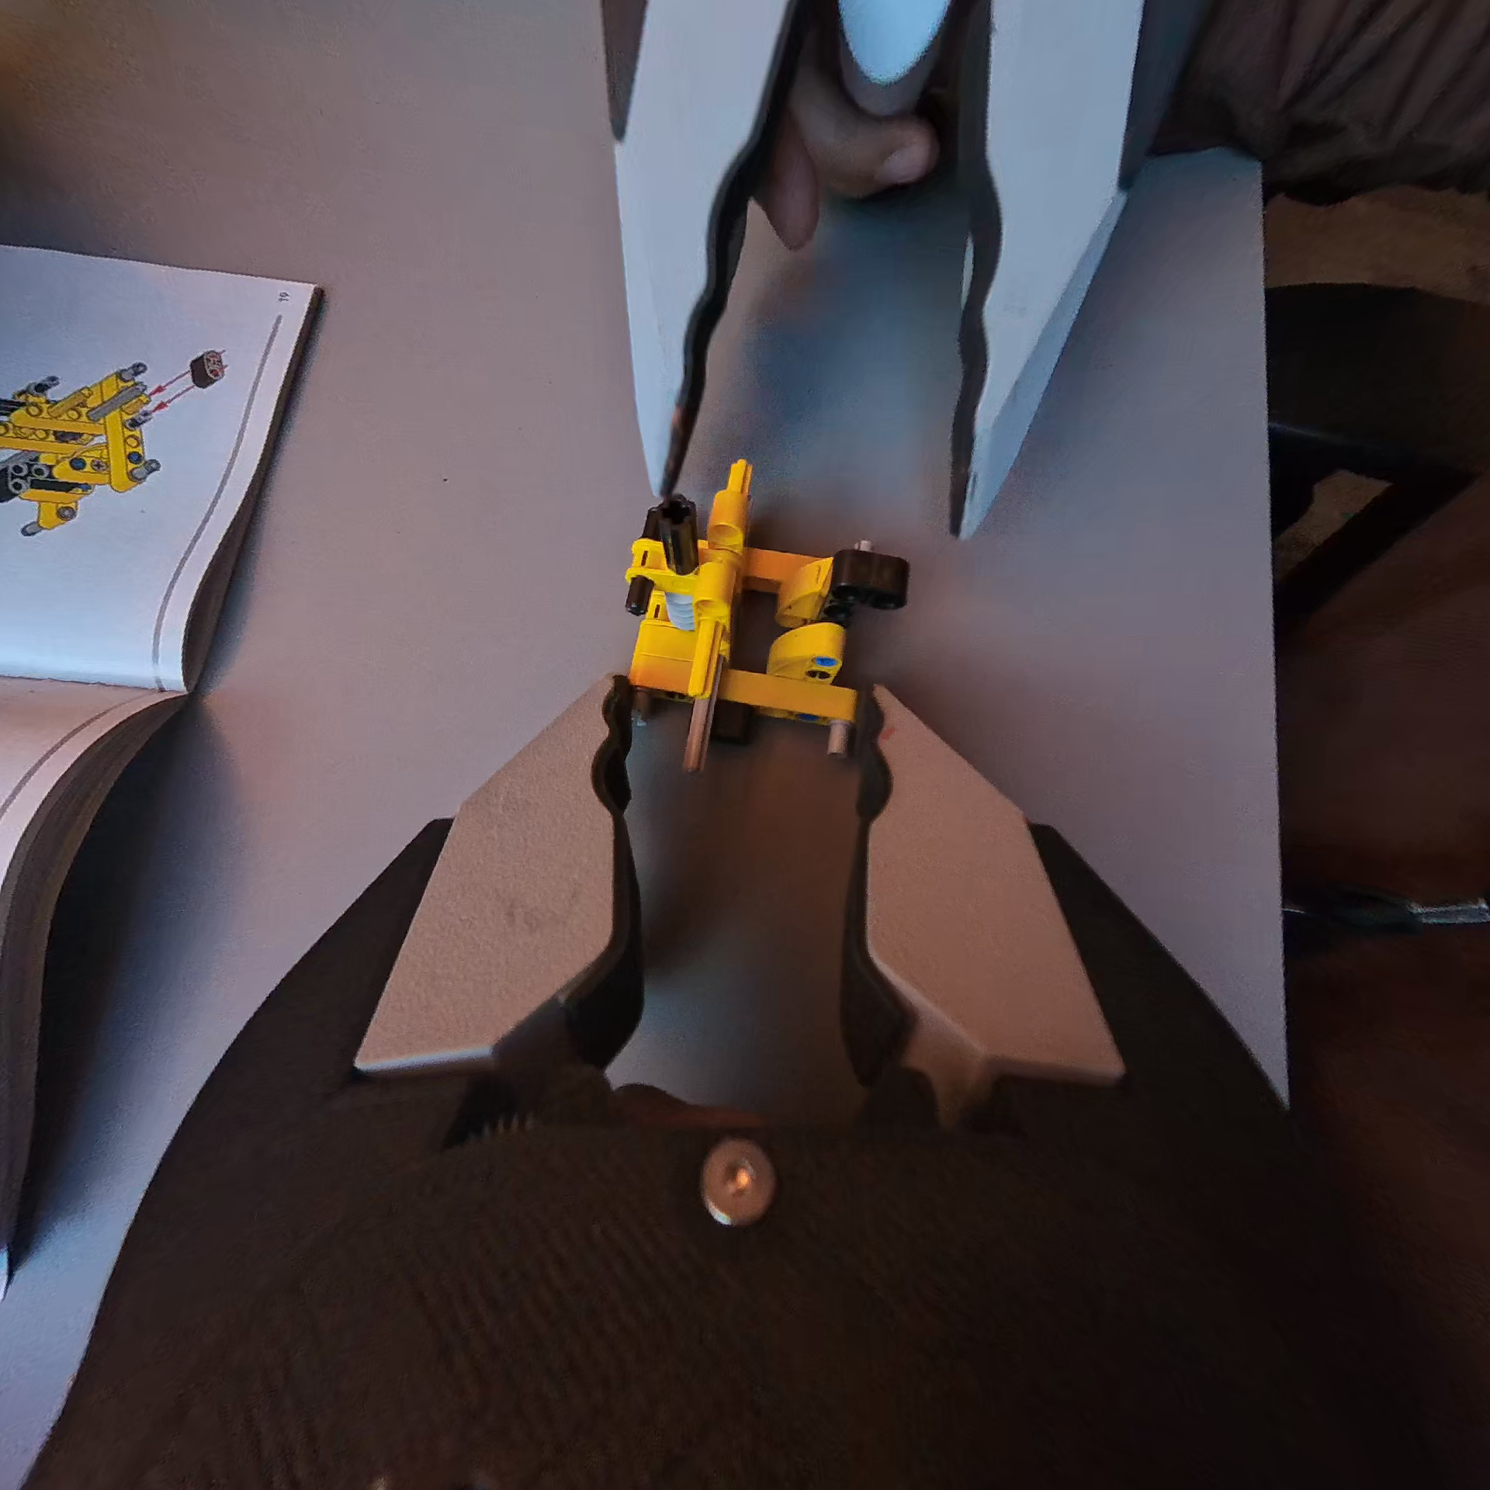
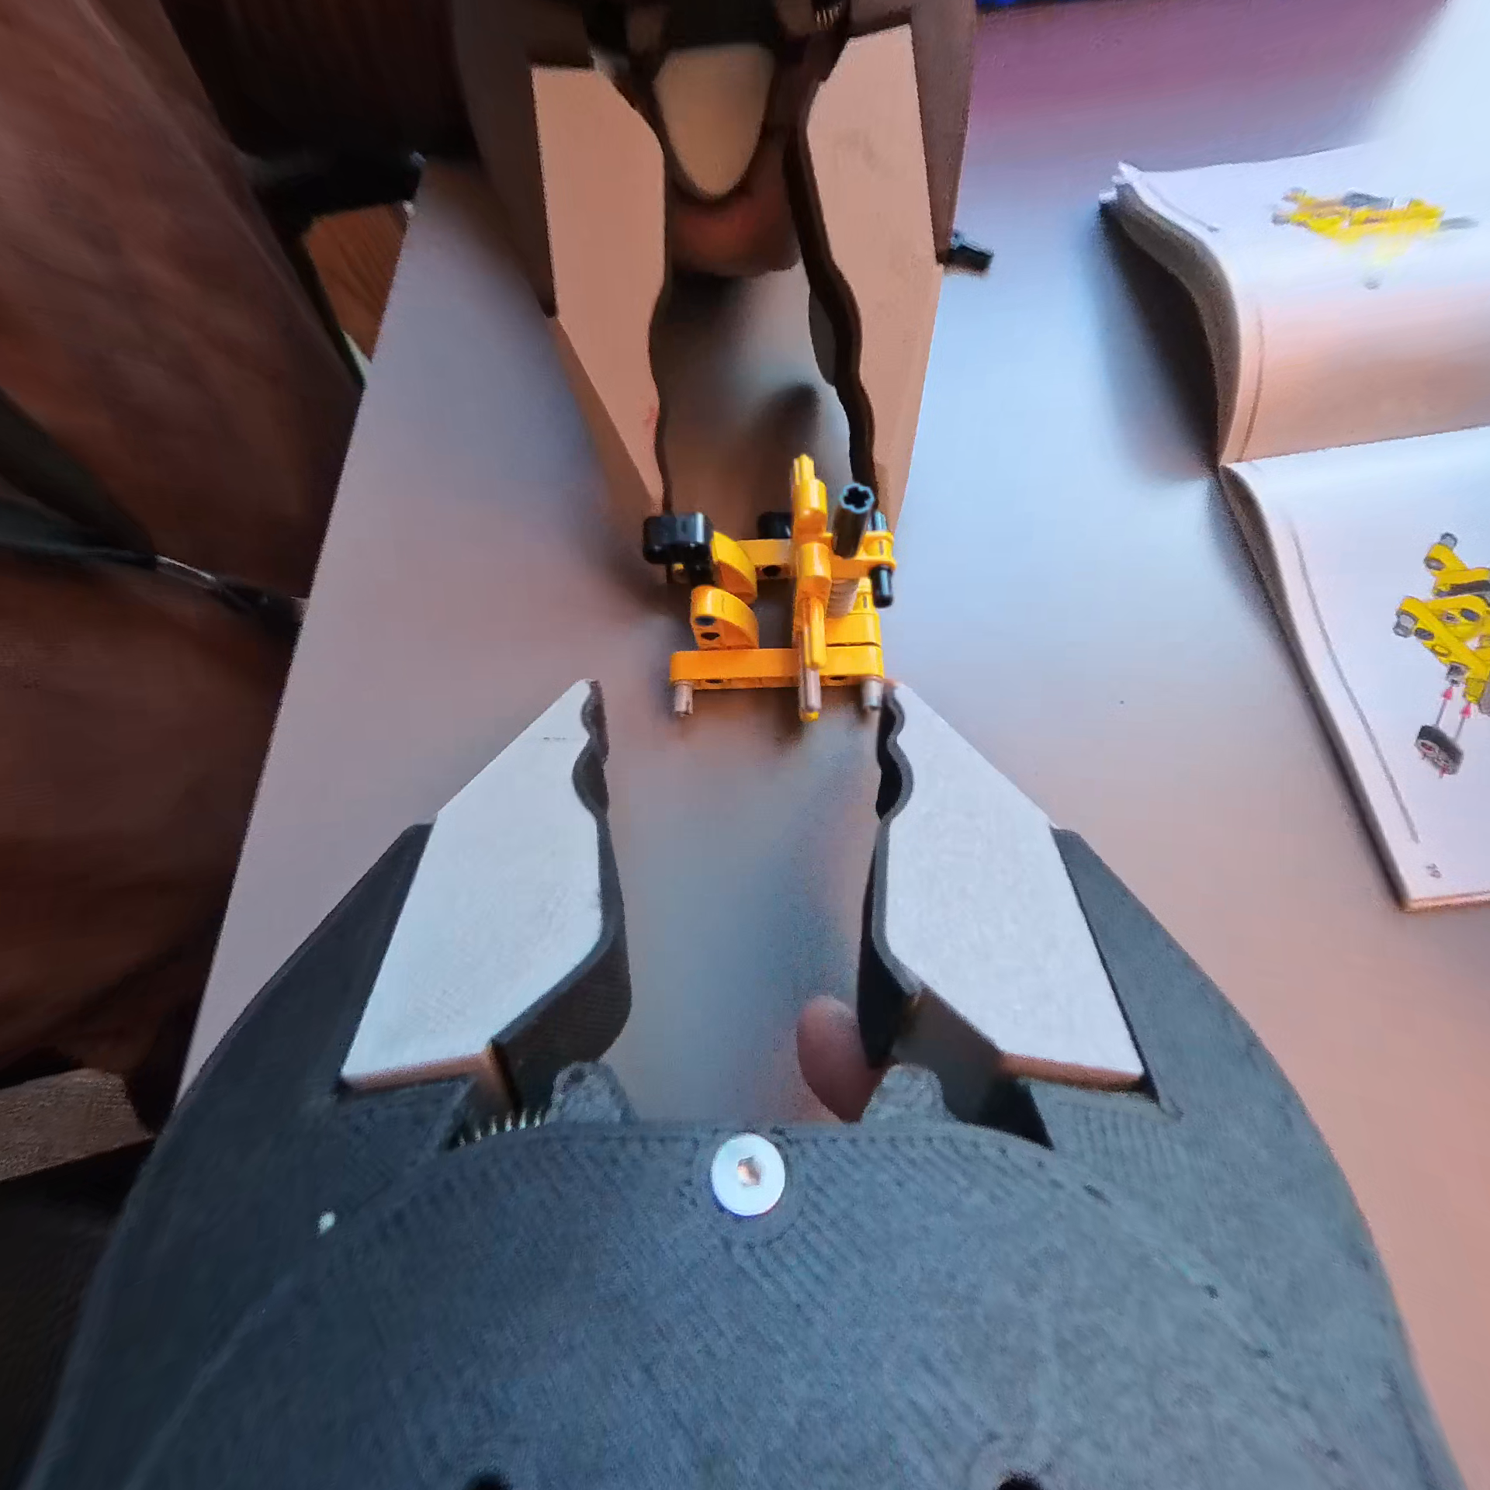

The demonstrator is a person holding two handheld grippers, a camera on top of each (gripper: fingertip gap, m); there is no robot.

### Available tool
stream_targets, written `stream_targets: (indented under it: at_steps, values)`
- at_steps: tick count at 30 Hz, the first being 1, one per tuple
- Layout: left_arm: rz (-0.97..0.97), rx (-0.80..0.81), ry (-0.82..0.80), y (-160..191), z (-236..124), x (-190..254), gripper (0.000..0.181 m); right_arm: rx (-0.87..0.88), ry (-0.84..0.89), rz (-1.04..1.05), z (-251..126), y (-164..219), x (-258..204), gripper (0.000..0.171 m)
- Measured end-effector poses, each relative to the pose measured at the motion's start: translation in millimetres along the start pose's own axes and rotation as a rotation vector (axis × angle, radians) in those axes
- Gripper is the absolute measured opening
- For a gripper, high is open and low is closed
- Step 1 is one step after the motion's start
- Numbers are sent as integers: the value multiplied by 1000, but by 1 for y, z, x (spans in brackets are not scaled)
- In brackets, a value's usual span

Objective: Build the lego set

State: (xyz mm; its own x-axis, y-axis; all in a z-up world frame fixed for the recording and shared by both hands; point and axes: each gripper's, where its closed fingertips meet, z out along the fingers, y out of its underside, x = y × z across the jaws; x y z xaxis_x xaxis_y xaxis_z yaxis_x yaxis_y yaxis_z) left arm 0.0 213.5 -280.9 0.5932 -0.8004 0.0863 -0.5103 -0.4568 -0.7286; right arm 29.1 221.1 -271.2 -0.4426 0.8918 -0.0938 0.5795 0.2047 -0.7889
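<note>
The half-built yellow lego model (image 1: pixel 746 613) sits on the grey desk (image 1: pixel 403 201) directly between the two tongs, which face each other across it. The model's long yellow beams run crosswise to both tongs, while its upright yellow rod and the grey pins stick out along the line joining them. The left tongs (image 1: pixel 743 703) are spread about as wide as the model's near beam, with one tip just beside each end of that beam; whether the tips actually touch the plastic cannot be told, and nothing is clamped yet. The right tongs (image 2: pixel 740 695) are likewise wide open and hold nothing; their right tip sits just beside the grey pin at the model's corner, their left tip stands clear of the opposite end, so the model lies slightly to the right of their centre line. Of the two, the left tongs look the better lined up and nearer to closing, so the coming move likely turns on squeezing across the beam's length from that side. The open instruction booklet (image 1: pixel 137 459) lies well apart, to the left of the left tongs and to the right of the right tongs.
</note>
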Motion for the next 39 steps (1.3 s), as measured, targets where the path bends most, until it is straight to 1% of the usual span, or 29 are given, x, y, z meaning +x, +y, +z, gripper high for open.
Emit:
stream_targets:
  at_steps: [1,2,9,24,25,26,27,29,30,32,34,36,39]
  values:
    - [0,0,0,0,0,0,54,-34,32,0,4,4,3,58]
    - [2,0,-1,0,0,0,54,-62,72,-3,8,6,8,51]
    - [38,-13,-24,2,1,0,53,-84,103,-58,12,6,7,50]
    - [44,-13,-23,1,2,-2,53,-83,61,-68,13,4,9,51]
    - [41,-11,-20,1,2,-2,53,-69,59,-71,11,3,10,51]
    - [31,-7,-11,0,2,-2,53,-42,63,-73,8,0,11,58]
    - [13,-3,-3,0,1,-3,53,-3,71,-72,3,-4,13,59]
    - [-32,13,9,-1,-2,-5,53,87,124,-56,-13,-10,26,64]
    - [-49,31,25,-3,-4,-5,53,131,167,-38,-23,-13,36,68]
    - [-94,77,56,-8,-9,-7,53,220,222,26,-44,-17,53,65]
    - [-170,140,120,-15,-15,-6,53,318,236,102,-63,-21,66,64]
    - [-229,225,251,-27,-25,3,53,399,256,163,-79,-24,77,65]
    - [-260,365,519,-45,-47,29,53,473,301,224,-96,-22,91,64]
